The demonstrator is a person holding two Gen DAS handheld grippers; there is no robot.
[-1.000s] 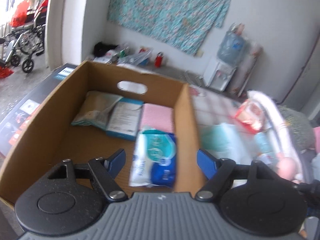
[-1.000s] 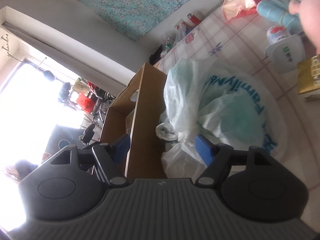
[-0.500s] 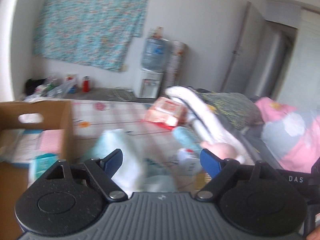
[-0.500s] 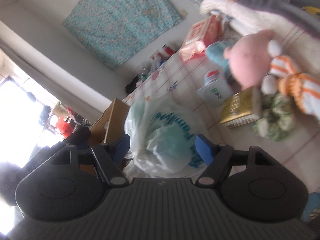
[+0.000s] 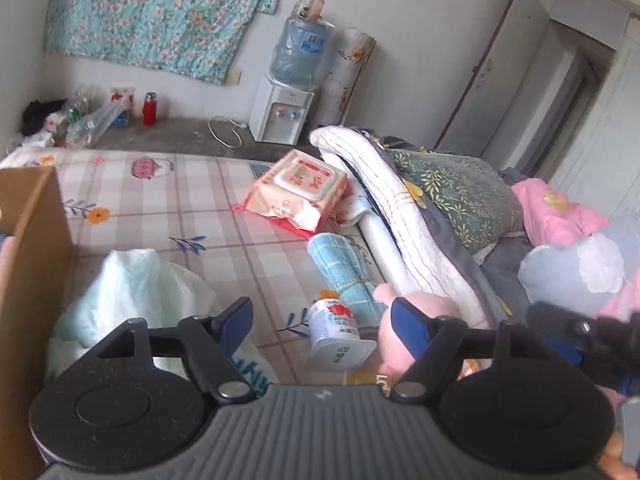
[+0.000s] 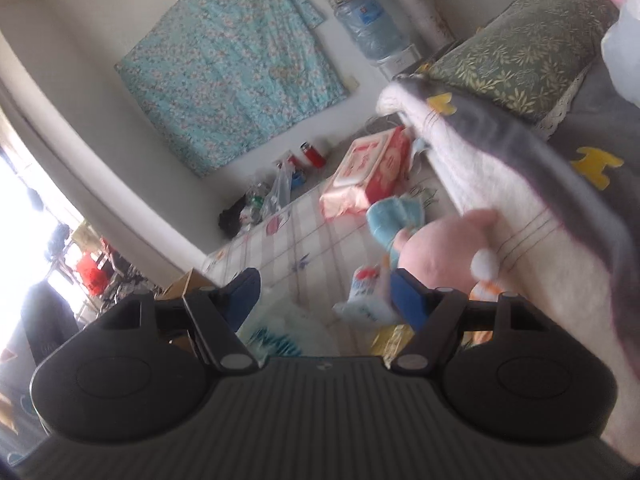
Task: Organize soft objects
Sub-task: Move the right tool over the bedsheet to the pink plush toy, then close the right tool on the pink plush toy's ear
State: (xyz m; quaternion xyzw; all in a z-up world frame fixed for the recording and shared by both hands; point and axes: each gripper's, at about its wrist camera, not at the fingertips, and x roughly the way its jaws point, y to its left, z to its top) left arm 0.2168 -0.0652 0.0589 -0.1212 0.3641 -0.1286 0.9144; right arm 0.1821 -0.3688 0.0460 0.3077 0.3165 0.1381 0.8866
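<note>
At the bed's left edge, the side wall of a brown cardboard box (image 5: pixel 38 248) is standing upright on the checked, flower-printed bed sheet (image 5: pixel 192 204). Just beside it, a crumpled pale green and white plastic bag (image 5: pixel 132 284) is lying on the sheet. The left gripper (image 5: pixel 320 318) is hovering above the sheet with its blue-tipped jaws wide apart; they have just been closing a little, and nothing is sitting between them. Beneath the gap, a small white plastic cup with a red fruit label (image 5: pixel 338 336) is lying on its side. Toward the bed's far edge, a pink and white pack of wet wipes (image 5: pixel 298 188) is resting flat. Nearer, a rolled light blue towel (image 5: pixel 342 268) is lying just beside a rolled white blanket (image 5: pixel 384 208) along the bed's right side. A pink plush toy (image 5: pixel 416 312) is leaning against that blanket, partly behind the left gripper's right finger. The right gripper (image 6: pixel 324 292) is holding nothing, jaws wide, with the cup and the plush toy beyond its tips, in a blurred view.
</note>
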